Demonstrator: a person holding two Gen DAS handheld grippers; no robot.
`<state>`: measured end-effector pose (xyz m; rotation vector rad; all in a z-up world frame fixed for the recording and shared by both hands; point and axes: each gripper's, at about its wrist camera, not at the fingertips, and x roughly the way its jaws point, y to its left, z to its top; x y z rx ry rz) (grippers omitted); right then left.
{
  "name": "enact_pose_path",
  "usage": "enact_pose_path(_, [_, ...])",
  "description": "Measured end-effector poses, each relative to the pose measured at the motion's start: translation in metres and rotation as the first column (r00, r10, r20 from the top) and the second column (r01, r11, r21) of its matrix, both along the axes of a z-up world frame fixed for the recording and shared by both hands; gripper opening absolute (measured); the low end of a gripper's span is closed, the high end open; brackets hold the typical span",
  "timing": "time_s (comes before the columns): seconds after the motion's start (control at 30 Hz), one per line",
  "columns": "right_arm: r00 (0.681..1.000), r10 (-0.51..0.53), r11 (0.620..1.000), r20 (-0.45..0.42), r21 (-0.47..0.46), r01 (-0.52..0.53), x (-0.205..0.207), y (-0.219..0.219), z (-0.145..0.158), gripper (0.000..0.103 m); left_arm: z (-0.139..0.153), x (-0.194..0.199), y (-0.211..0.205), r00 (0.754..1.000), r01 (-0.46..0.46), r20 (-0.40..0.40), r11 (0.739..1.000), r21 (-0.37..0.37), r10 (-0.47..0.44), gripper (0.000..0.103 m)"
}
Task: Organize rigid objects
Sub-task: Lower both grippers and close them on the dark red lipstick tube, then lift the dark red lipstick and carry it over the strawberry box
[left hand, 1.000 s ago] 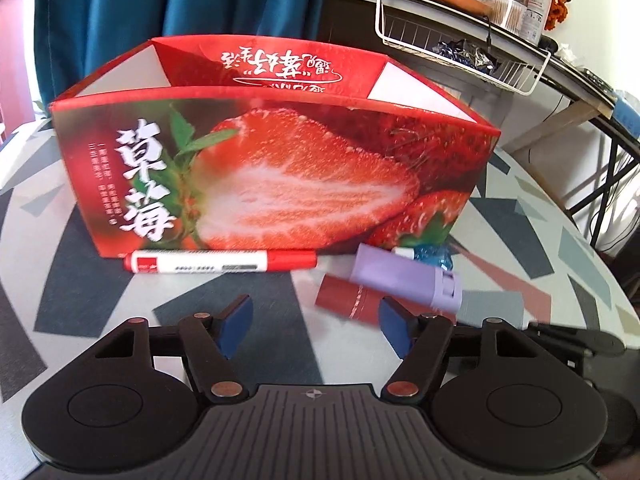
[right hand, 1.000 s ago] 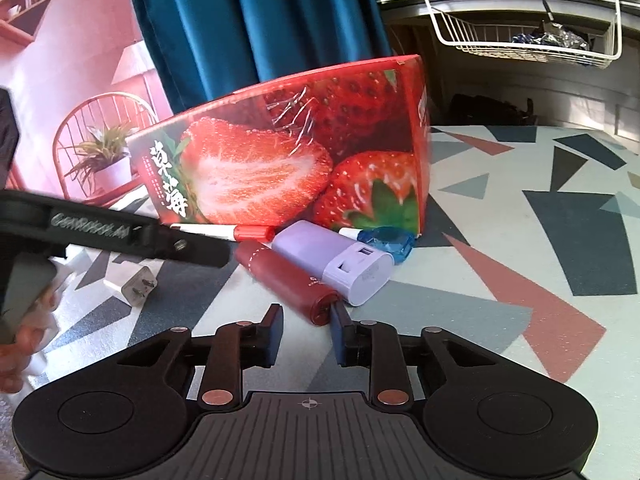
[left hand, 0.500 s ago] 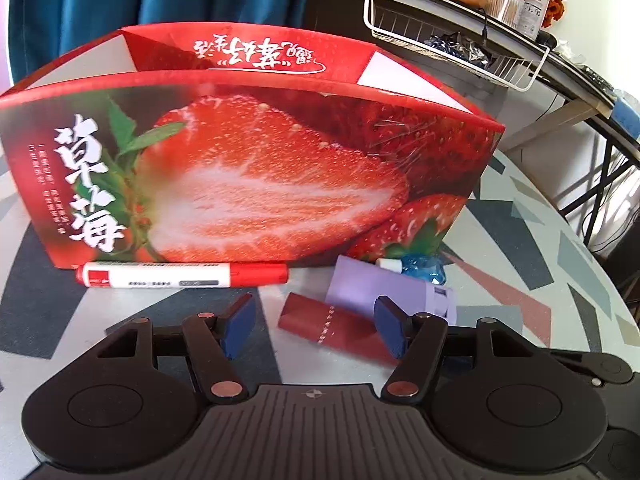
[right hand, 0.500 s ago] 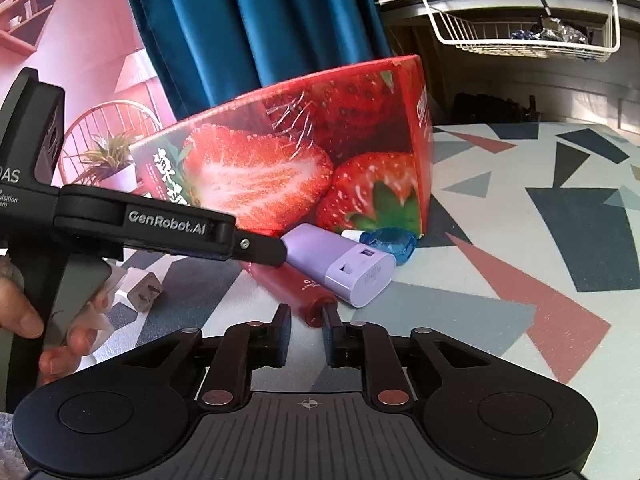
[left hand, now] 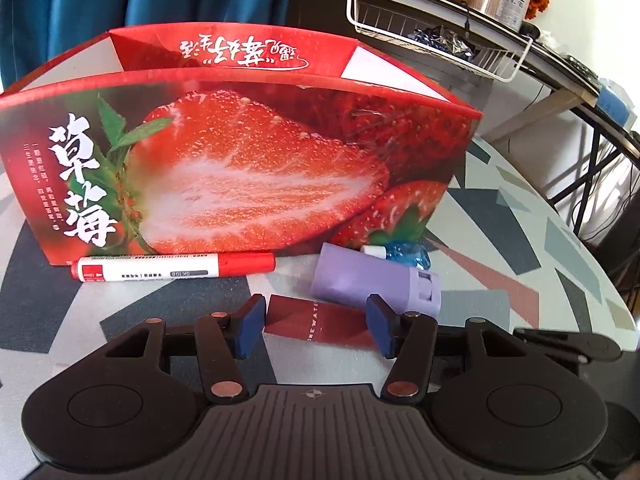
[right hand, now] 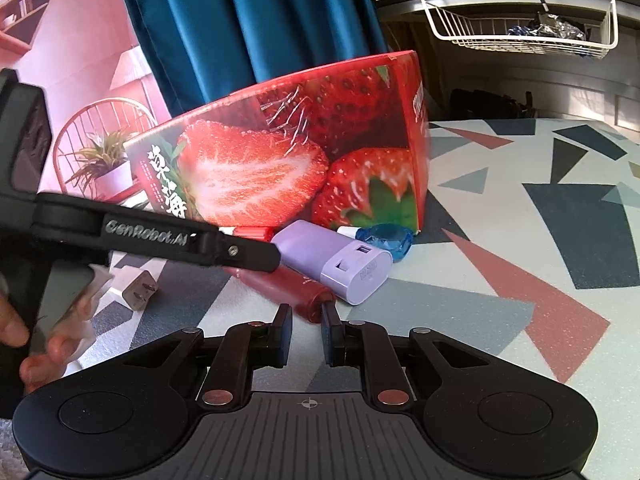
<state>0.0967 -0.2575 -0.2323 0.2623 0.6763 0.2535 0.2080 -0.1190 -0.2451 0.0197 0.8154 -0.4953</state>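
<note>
A dark red tube (left hand: 316, 322) lies on the patterned table in front of the open strawberry box (left hand: 240, 160). My left gripper (left hand: 315, 326) straddles the tube lengthwise, its jaws closing, its blue pads close to the tube's two ends. A red and white marker (left hand: 176, 270) rests against the box. A purple adapter (left hand: 372, 284) and a blue wrapped item (left hand: 408, 254) sit to the right. In the right wrist view my right gripper (right hand: 307, 322) is shut with nothing between its pads, just short of the tube (right hand: 296, 288). The left gripper's black finger (right hand: 240, 250) covers the tube's far end.
A white wall plug (right hand: 138, 292) lies on the table at the left, beside a person's hand (right hand: 24, 344) on the left gripper's handle. A white wire basket (left hand: 440, 52) hangs from a desk behind the box. The table edge (left hand: 624, 300) curves away at the right.
My left gripper has moved in towards the box and over the dark red tube while its jaws narrowed. The right gripper's jaws closed a little; its hand stayed in place.
</note>
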Motion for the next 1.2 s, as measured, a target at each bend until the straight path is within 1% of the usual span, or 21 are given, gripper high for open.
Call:
enact_pose_path(0.1, [1.000, 0.000, 1.000, 0.000, -0.006, 0.000, 0.000, 0.001, 0.000, 0.015, -0.001, -0.004, 0.002, 1.000, -0.004, -0.005, 1.000, -0.005, 0.004, 0.058])
enact_pose_path(0.4, [1.000, 0.018, 0.998, 0.004, -0.058, -0.018, -0.001, 0.007, 0.002, 0.018, -0.001, -0.018, 0.006, 1.000, 0.003, -0.002, 1.000, 0.014, -0.003, 0.058])
enact_pose_path(0.5, [1.000, 0.031, 0.996, 0.005, -0.085, -0.030, -0.001, 0.011, 0.003, 0.020, -0.001, -0.021, 0.011, 1.000, 0.002, -0.010, 1.000, -0.001, -0.002, 0.058])
enact_pose_path(0.9, [0.997, 0.073, 0.979, -0.017, -0.188, -0.075, 0.001, 0.028, 0.012, 0.021, -0.003, -0.027, 0.031, 0.999, -0.029, -0.046, 0.996, -0.083, 0.025, 0.057])
enact_pose_path(1.1, [0.996, 0.087, 0.970, -0.002, -0.230, -0.085, 0.000, 0.036, 0.023, 0.021, 0.003, -0.031, 0.042, 0.998, -0.047, -0.037, 0.990, -0.130, 0.043, 0.057])
enact_pose_path(1.2, [0.995, 0.098, 0.963, 0.021, -0.254, -0.089, 0.002, 0.039, 0.033, 0.021, 0.014, -0.031, 0.047, 0.999, -0.042, -0.001, 0.987, -0.154, 0.043, 0.056])
